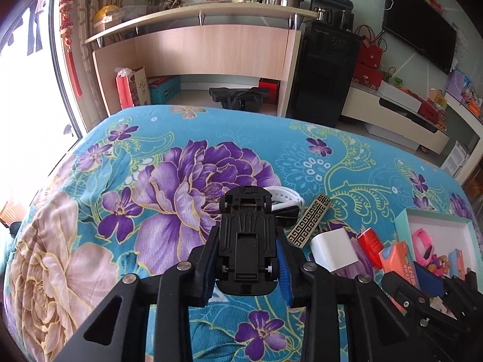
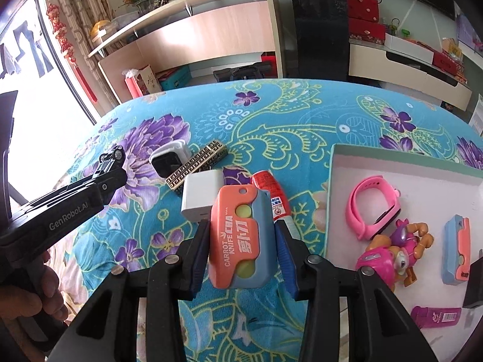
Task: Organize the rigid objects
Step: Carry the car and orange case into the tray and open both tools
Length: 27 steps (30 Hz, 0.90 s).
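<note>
Gripping an orange-and-blue carrot knife toy [image 2: 238, 238], the right gripper [image 2: 241, 241] has its fingers [image 2: 197, 250] pinched on the toy's long sides, long axis running away from the camera. A black toy car [image 1: 246, 241] is clamped belly-up, nose far, by the left gripper [image 1: 247, 250]. The white box [image 2: 422, 175] is seen just right of the right gripper, which is judged nearer. Farther left, a white adapter [image 2: 200, 197] and patterned bar [image 2: 196, 166] lie on the floral bed [image 2: 271, 120].

white watch [image 1: 285, 196]: mostly hidden behind the toy car [image 1: 247, 235]. tray [image 2: 335, 187]: right and near sides cut off by frame edge. black item [image 2: 474, 283] at far right edge, cut off, unidentifiable. red tube [image 2: 271, 190]: label print too small to read.
</note>
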Available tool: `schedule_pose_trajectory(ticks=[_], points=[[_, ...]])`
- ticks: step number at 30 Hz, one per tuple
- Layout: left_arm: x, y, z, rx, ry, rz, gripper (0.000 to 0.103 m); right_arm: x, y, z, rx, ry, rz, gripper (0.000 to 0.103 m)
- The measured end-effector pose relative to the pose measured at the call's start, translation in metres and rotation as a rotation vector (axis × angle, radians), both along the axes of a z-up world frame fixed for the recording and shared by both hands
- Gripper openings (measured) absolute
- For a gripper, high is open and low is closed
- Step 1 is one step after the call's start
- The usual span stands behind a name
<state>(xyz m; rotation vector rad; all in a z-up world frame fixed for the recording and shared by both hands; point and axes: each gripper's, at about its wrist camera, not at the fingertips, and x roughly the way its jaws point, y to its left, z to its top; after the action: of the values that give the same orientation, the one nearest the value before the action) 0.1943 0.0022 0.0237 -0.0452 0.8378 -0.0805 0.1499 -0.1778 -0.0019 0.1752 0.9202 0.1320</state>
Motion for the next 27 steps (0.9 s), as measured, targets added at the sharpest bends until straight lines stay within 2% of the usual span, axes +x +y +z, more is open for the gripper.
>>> schedule_pose_trajectory(ticks=[4,13,27], points=[[-0.009,-0.009,0.018,-0.002,-0.045,-0.033,0.036,-0.007,-0.011,0.015,0.008,-0.038,-0.032,0.044],[-0.025,-0.049,0.037,-0.011,-0.08,-0.144,0.036,-0.02,-0.057,0.027,-0.004,-0.039,-0.16,0.044],[-0.054,-0.148,0.038,-0.006,-0.064,-0.418,0.036,-0.052,-0.152,0.024,-0.056,-0.003,-0.402,0.044]])
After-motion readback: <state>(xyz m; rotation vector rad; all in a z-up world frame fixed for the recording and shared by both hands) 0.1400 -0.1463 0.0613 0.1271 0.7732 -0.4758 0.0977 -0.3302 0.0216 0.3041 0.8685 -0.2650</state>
